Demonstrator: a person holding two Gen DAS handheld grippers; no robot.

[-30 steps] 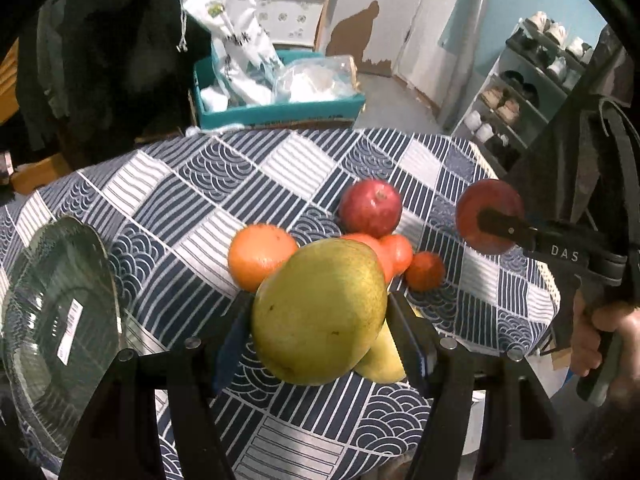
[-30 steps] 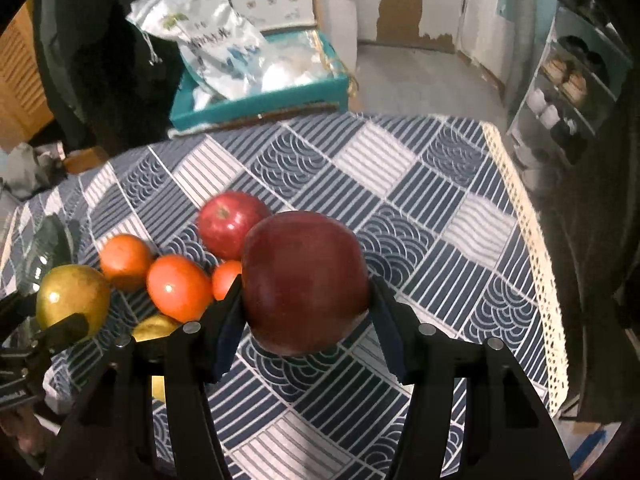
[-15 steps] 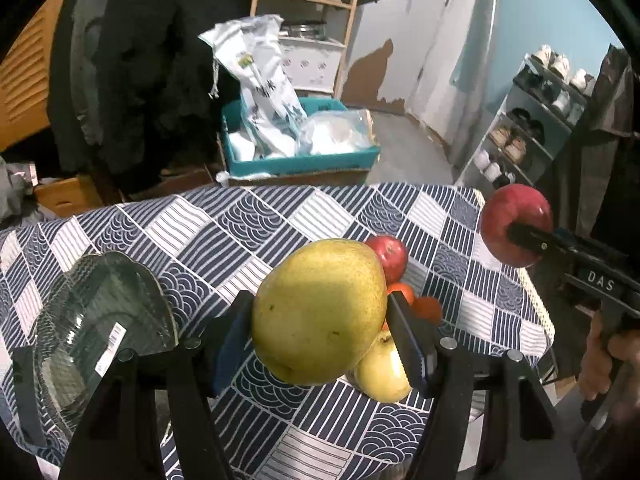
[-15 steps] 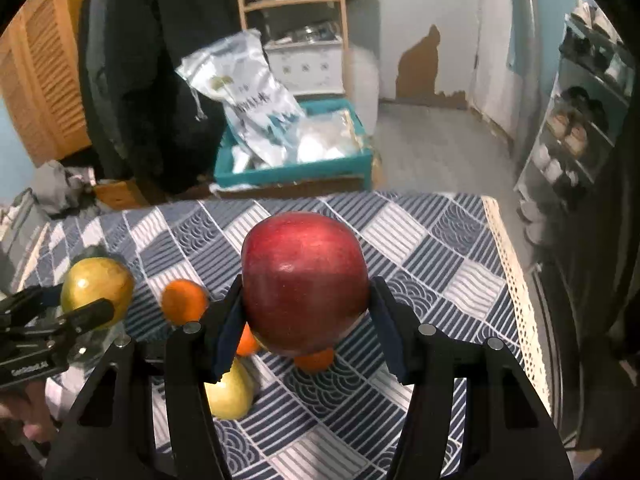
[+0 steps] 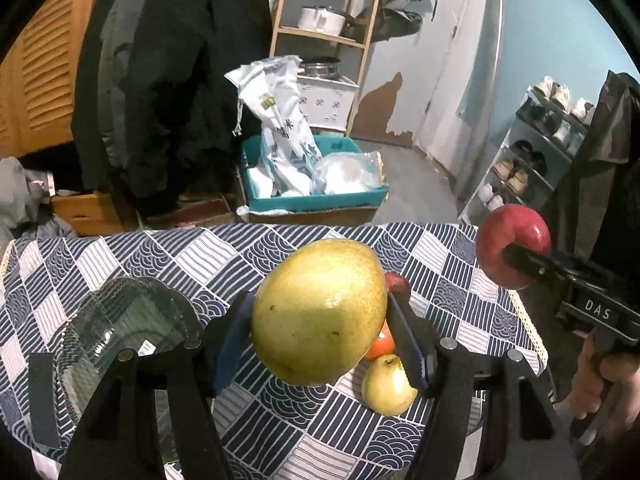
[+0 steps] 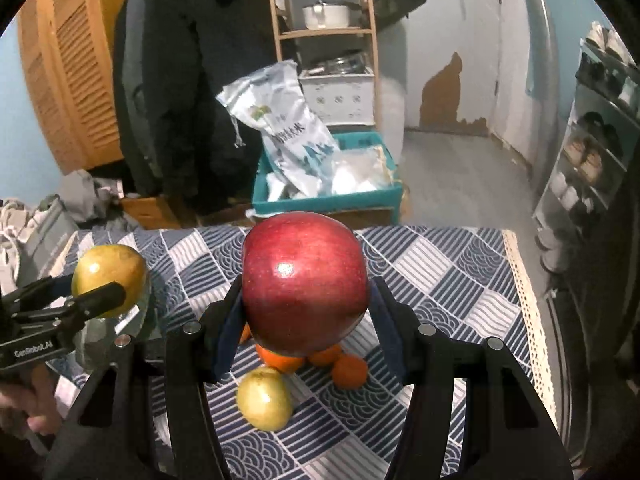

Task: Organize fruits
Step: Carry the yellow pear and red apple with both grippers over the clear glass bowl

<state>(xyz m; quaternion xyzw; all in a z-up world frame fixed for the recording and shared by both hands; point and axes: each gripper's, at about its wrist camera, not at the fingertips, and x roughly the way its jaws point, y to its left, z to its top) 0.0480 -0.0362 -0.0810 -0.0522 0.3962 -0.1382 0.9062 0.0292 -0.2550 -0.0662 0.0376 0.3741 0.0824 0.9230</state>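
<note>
Two fruits are off the table at once. Your left gripper [image 5: 320, 312] has its fingers clamped on a large yellow-green pear-shaped fruit [image 5: 320, 310], one dark pad on each flank, holding it in the air above the blue-and-white patterned tablecloth [image 5: 208, 256]. Your right gripper [image 6: 306, 304] has its fingers clamped the same way on a big glossy red apple [image 6: 305, 282], also clear of the cloth.

In the left wrist view, the ribbed clear glass bowl [image 5: 100, 332] sits at about 9 o'clock from the held yellow-green fruit, on the cloth, with a white label showing inside it. At 3 o'clock the red apple shows again in your right gripper, well apart from the left one, with your right hand [image 5: 600, 384] below it on the grip.

In the right wrist view, the loose fruits lie on the cloth at 6 o'clock beneath the apple: a small yellow pear [image 6: 265, 398] nearest you, and a cluster of small oranges [image 6: 350, 370] just behind it, partly hidden by the apple. A second red apple [image 5: 398, 286] peeks out behind the yellow-green fruit in the left view. At 12 o'clock, beyond the table's far edge, stands a teal crate [image 6: 328, 200] holding white bags.
</note>
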